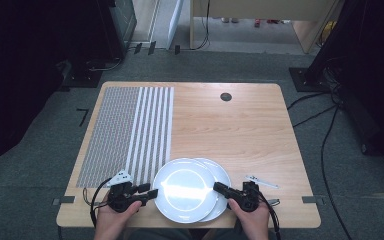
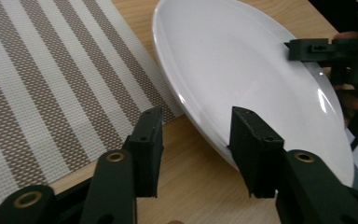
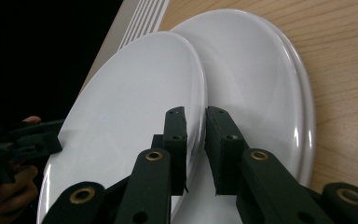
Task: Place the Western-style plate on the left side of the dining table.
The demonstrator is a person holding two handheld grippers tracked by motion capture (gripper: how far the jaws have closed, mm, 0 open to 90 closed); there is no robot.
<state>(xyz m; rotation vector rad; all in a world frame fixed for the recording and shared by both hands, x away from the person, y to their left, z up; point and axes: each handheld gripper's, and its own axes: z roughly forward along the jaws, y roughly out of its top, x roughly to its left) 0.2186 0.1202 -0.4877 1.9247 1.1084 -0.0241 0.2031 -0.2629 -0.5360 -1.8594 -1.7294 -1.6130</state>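
Two white plates lie overlapping at the table's front edge. The upper plate [image 1: 187,189] [image 2: 242,60] [image 3: 126,112] rests tilted on the lower plate [image 1: 221,172] [image 3: 256,79]. My right gripper [image 1: 217,187] [image 3: 196,114] is shut on the upper plate's right rim, which shows as a thin edge between its jaws. My left gripper [image 1: 150,191] [image 2: 196,121] stands open at that plate's left rim. One jaw sits over the rim and the other over bare wood beside the striped placemat [image 1: 130,130] [image 2: 51,93]. A hand holds each gripper.
The wooden table [image 1: 235,130] has a dark round grommet [image 1: 225,96] near its far edge. A small white tool [image 1: 261,181] lies to the right of the plates. The placemat covers the table's left part. Cables run over the floor at the right.
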